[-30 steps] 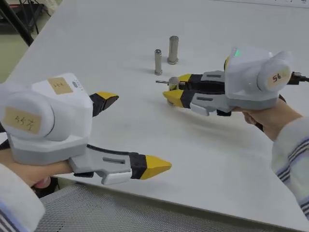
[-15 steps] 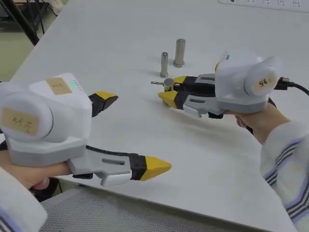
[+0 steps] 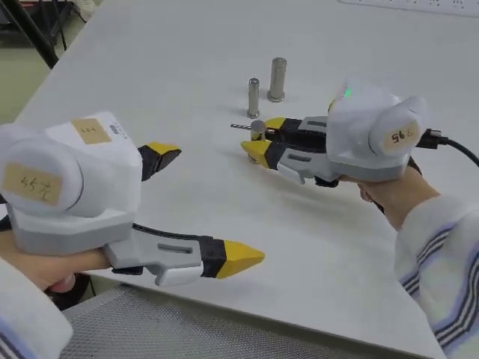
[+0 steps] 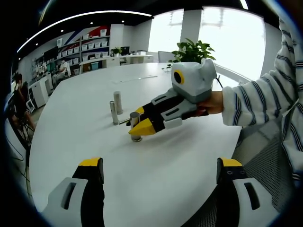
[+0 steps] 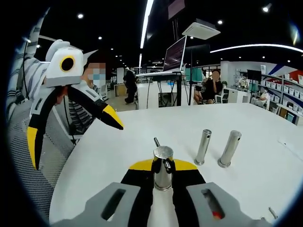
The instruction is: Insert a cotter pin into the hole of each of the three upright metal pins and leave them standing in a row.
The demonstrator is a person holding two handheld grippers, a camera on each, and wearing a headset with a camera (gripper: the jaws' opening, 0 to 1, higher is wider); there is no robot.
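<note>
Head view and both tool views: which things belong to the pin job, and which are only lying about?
For the job:
- right tool, shut on a metal pin with a cotter pin sticking out of it
- shorter pin and taller pin, upright on the table
- left tool, open

Lying about:
- potted plant
- mesh seat

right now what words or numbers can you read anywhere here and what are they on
"56", seen upside down: tan sticker on the right gripper.
Left gripper, side sticker: handwriting, maybe "55", unclear.
Left gripper's top sticker: too blurred to read.
</note>
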